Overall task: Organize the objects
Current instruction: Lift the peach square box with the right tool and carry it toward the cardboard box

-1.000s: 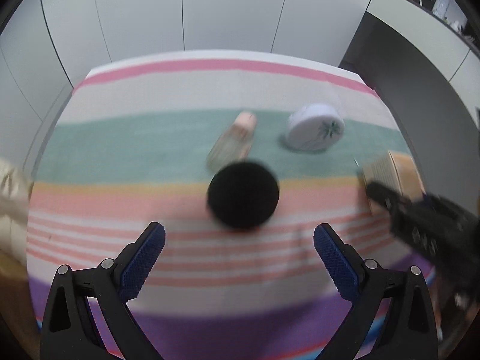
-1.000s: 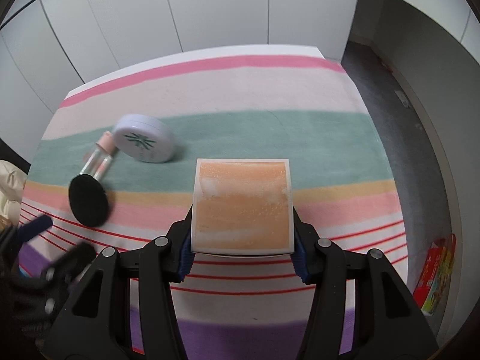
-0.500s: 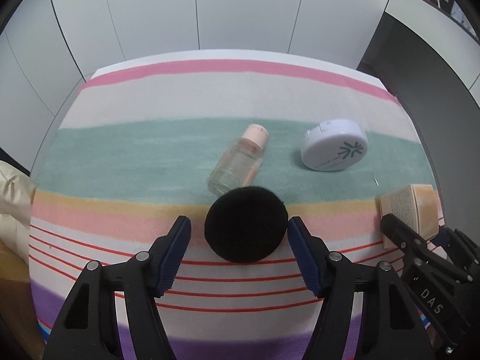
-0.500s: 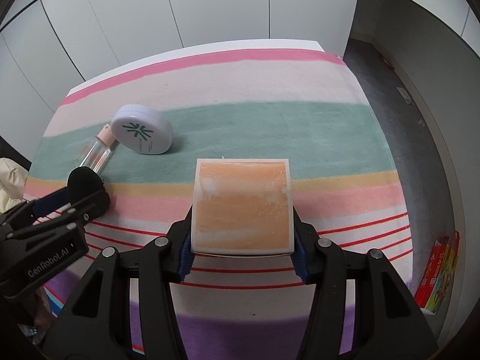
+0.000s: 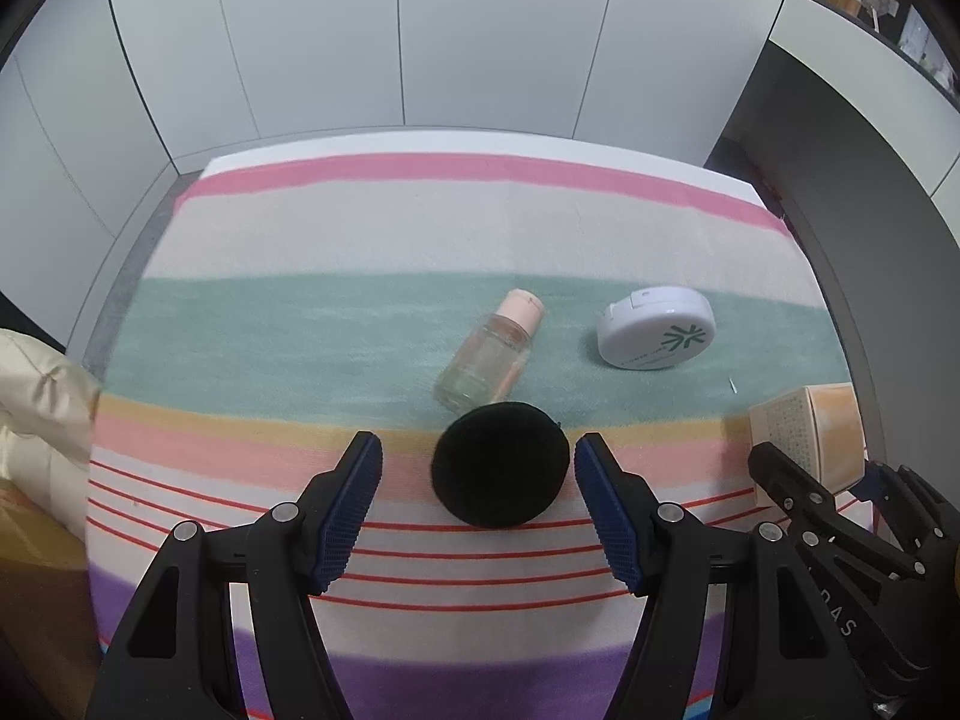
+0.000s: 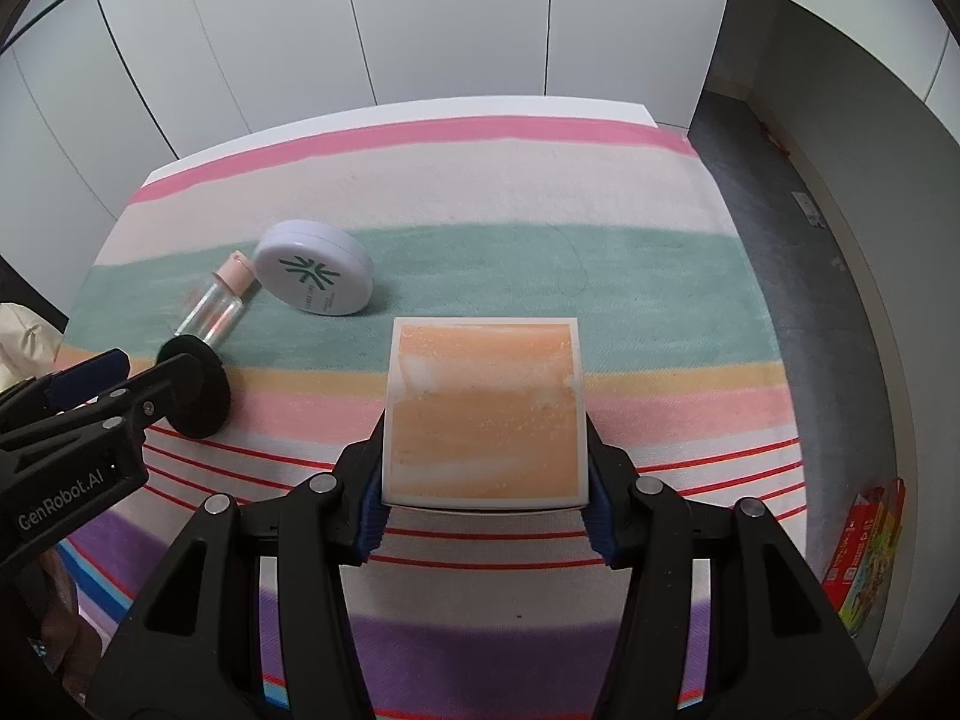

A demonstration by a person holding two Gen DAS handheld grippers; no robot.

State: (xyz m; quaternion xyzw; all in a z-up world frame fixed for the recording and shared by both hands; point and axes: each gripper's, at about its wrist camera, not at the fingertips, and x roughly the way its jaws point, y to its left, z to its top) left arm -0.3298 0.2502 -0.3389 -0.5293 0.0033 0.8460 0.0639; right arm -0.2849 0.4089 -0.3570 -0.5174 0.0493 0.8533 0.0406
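Since a second ago the left gripper point(image 5: 478, 468) has narrowed from wide-spread to a half-closed stance around the black round puff point(image 5: 501, 464), which now sits lower centre of the left wrist view between the blue pads point(image 5: 354, 504). Visible gaps on both sides, so pads aren't pressing it yet; jaws bracket it, no pinch. Left to right in that view: cream fabric bundle point(image 5: 36, 414) at the left edge, then the puff, with the clear bottle with peach cap point(image 5: 489, 360) lying just behind it, base touching or nearly touching the puff's far rim, long axis running up and right toward frame centre. White round compact point(image 5: 657, 327) further right on the green band of the striped cloth point(image 5: 420, 228), apart from the bottle. Far right: the orange-faced box point(image 5: 831, 420) held by the right gripper point(image 6: 483, 492), pads pinched on its two side faces, box upright and centred in the right wrist view. Key relation: puff is dead ahead of the left tool, centred in the jaw line, and it's a flat disc, so closing further should catch its rim. I'd guess the risk is the bottle base getting nudged, since it sits just behind. Left hand is nearer; right is occupied.
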